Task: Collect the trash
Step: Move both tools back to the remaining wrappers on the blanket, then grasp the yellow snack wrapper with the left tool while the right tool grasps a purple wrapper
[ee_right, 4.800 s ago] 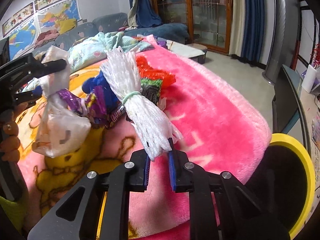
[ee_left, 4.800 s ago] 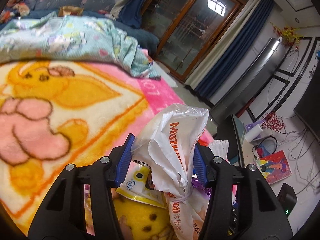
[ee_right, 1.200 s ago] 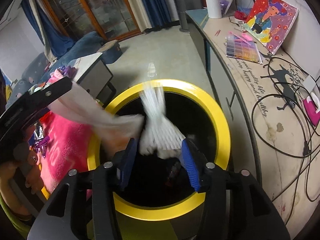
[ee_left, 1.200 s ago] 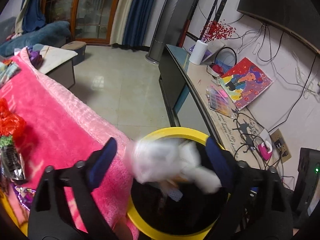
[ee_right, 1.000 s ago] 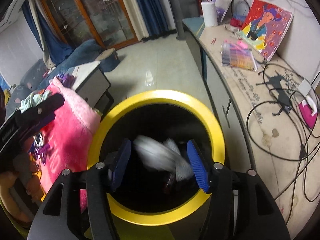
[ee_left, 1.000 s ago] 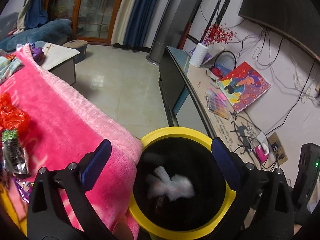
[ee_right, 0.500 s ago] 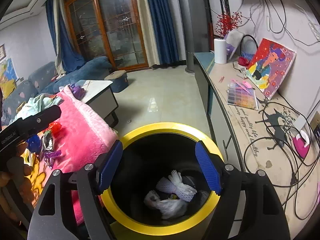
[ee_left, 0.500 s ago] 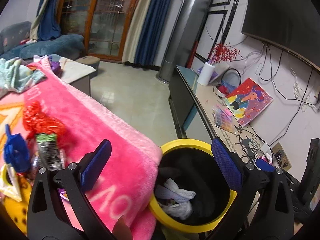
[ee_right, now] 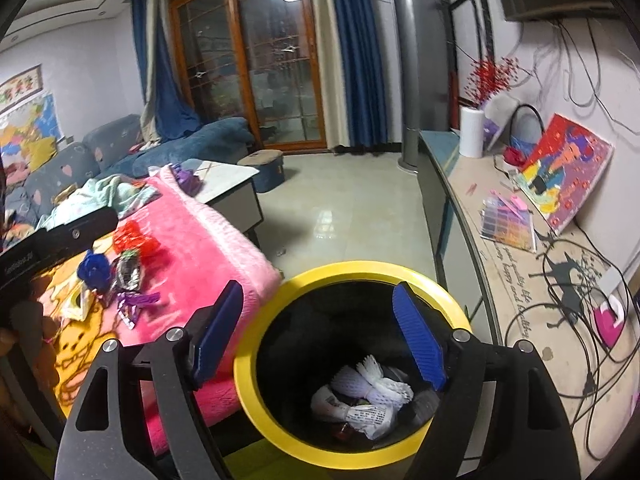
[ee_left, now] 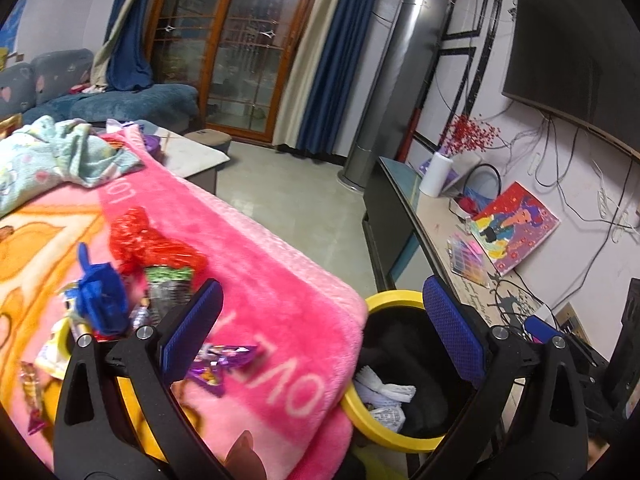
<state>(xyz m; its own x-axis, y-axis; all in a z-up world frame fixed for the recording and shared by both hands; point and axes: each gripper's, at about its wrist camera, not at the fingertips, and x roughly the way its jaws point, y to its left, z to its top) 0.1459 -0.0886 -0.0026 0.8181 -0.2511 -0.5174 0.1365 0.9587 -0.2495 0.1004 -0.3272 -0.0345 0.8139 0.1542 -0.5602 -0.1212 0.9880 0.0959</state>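
Hovering with both pairs of jaws released and empty, my right gripper [ee_right: 316, 340] opening wider above the yellow-rimmed bin [ee_right: 362, 270], where the white foam net [ee_right: 376, 384] lies; my left gripper [ee_left: 320, 332] faces the wrappers [ee_left: 216, 364] left on the pink blanket [ee_left: 280, 272], beyond its left jaw.

Left gripper [ee_left: 320, 328] tilted downward, jaws wide apart, nothing between. Right gripper [ee_right: 320, 336] tilted downward, jaws opening, nothing between.
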